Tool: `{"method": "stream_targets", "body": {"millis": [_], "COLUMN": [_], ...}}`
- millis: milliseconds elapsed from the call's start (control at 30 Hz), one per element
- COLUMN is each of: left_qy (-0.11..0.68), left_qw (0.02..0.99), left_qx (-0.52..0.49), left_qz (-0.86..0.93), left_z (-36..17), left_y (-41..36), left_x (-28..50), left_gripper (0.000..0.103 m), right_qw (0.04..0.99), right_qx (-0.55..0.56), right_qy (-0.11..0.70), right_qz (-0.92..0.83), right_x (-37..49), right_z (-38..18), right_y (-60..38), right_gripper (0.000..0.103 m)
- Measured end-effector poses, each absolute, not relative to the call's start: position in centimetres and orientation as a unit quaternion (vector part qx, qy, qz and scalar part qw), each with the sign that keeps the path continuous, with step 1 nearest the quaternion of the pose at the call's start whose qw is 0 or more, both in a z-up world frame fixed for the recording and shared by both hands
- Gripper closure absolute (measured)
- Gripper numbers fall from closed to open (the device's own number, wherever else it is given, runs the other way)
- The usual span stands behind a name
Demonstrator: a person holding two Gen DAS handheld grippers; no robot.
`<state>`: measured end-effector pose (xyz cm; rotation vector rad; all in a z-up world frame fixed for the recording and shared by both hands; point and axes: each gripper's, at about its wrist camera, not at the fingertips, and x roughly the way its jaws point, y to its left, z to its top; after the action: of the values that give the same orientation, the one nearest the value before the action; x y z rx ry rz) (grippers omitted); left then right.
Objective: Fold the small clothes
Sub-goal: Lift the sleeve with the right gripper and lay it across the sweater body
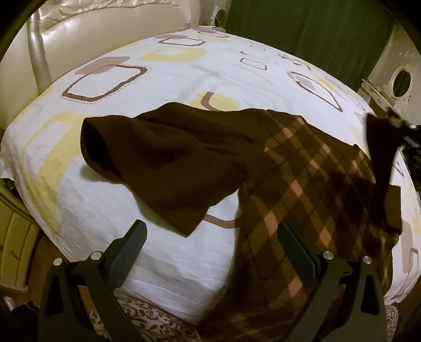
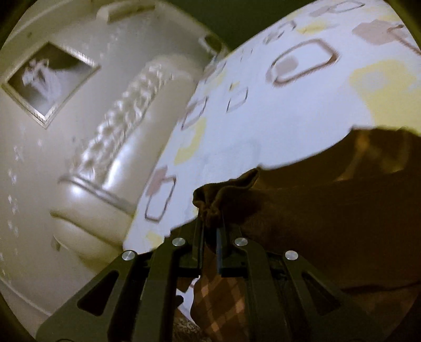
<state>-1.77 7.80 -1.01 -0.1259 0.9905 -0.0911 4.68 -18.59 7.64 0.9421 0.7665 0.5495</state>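
Right gripper (image 2: 210, 231), lower centre of its view, is clamped on a bunched corner of the brown sweater (image 1: 168, 163). Risk: soft knit slips out, or drags crooked w/ the lift. Left gripper (image 1: 210, 252) jaws apart, empty, above the argyle front. Sweater lies mid-frame on the smooth printed bedsheet (image 1: 110, 63); padded glossy headboard (image 1: 86, 23) upper left.

A patterned bedsheet (image 1: 184, 65), cream padded headboard (image 1: 105, 23) and green curtain (image 1: 302, 34).
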Motion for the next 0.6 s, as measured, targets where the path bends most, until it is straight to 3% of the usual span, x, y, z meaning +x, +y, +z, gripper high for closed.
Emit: {"method": "stream_targets", "body": {"millis": [600], "left_qy": [0.489], "left_qw": [0.867], "left_qx": [-0.082], "left_qz": [-0.045], "left_z": [-2.7], "left_y": [8.8], "left_x": [-1.5], "left_gripper": [0.004], "right_qw": [0.769], "right_qx": [0.318], "right_qy": [0.471], "right_qz": [0.293], "right_x": [6.8], "right_z": [2.6], "right_y": [-3.9], "right_gripper": [0.096]}}
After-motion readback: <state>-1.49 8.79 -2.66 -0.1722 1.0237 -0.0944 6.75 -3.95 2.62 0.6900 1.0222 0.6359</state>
